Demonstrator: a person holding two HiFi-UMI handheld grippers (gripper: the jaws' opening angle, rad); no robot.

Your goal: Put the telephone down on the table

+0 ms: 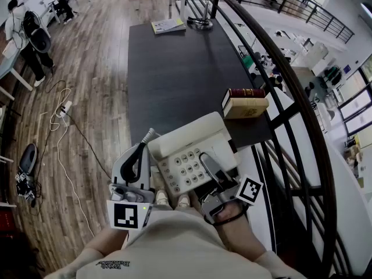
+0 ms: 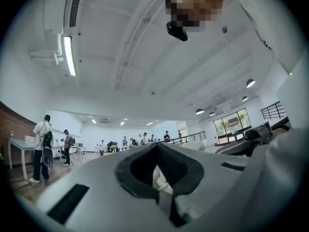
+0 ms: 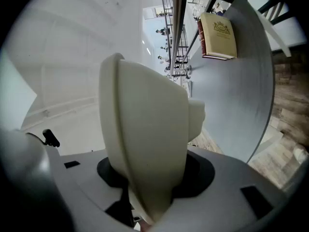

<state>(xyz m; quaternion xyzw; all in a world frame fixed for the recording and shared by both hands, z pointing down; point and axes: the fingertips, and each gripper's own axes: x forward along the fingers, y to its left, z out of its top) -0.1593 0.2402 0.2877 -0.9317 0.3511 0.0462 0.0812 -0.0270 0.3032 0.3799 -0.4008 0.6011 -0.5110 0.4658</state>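
The right gripper (image 1: 210, 166) clamps its jaws on the telephone (image 1: 189, 147), whose body extends ahead of them. The left gripper (image 1: 140, 156) has its jaws closed together, with the telephone just beside them.

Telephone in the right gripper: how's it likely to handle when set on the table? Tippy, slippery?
Probably stiff and fairly light: the telephone looks like a moulded plastic shell. Gripped at one edge by the right gripper, it may sag or twist. Its broad flat body likely won't tip on the table, though smooth plastic could slide.
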